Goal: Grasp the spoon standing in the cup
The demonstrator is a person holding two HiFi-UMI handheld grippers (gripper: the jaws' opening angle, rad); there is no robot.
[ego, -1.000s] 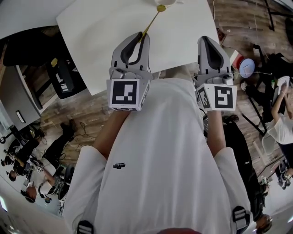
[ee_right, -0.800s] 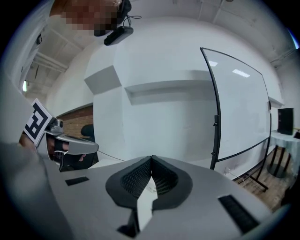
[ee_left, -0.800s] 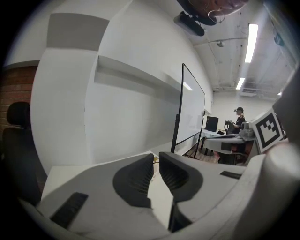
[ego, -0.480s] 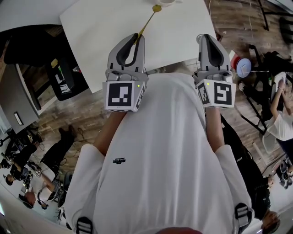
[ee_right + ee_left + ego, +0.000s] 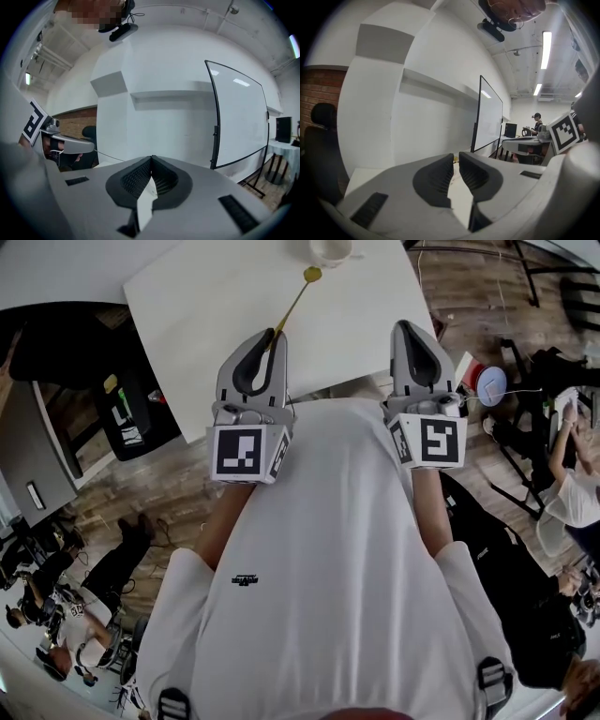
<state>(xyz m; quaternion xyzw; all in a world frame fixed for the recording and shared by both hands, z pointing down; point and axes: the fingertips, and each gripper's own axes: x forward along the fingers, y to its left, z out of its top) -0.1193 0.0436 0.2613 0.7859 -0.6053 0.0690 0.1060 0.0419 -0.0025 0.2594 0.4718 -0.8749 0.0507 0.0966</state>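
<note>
We pinch the spoon (image 5: 298, 298) by its handle in our left gripper (image 5: 277, 332), over the near edge of the desk (image 5: 197, 315). Our right gripper (image 5: 405, 326) is squeezed together, empty.

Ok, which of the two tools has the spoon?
The left tool: it pinches the gold spoon by the handle end, bowl out near the cup. The right tool is closed on nothing.

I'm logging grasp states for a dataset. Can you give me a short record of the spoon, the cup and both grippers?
spoon: yellow, handle end gripped, bowl end just outside the cup
cup: white, on the table, cut off at the head view's top edge
left gripper: closed on the spoon's handle
right gripper: jaws together, empty
table: white
</note>
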